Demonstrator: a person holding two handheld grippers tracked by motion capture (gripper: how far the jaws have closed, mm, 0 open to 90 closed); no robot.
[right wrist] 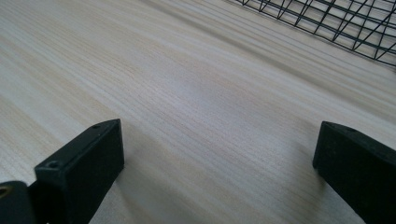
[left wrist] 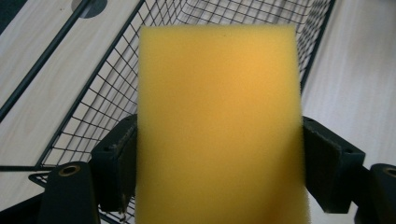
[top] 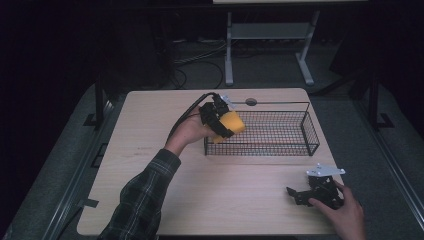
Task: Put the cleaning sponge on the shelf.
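I am working at a pale wooden table [top: 150,150] with rounded corners and a round grommet [top: 251,102] near its far edge. The room around it is dark; beyond the table I can see grey floor, loose cables [top: 200,60] and the legs of a white stand [top: 270,45].

My left tongs [top: 220,120] are clamped on a yellow sponge [top: 231,125], both pads pressing its sides, and I hold it at the left end of the black wire basket [top: 310,132], over its rim. Whether the sponge touches the wire I cannot tell.

My right tongs [top: 307,192] rest on the near right part of the table, jaws spread wide with bare wood between them.

In the left gripper view the sponge [left wrist: 219,126] hides most of the basket [left wrist: 102,93], and its lower end is cut off by the picture's edge.
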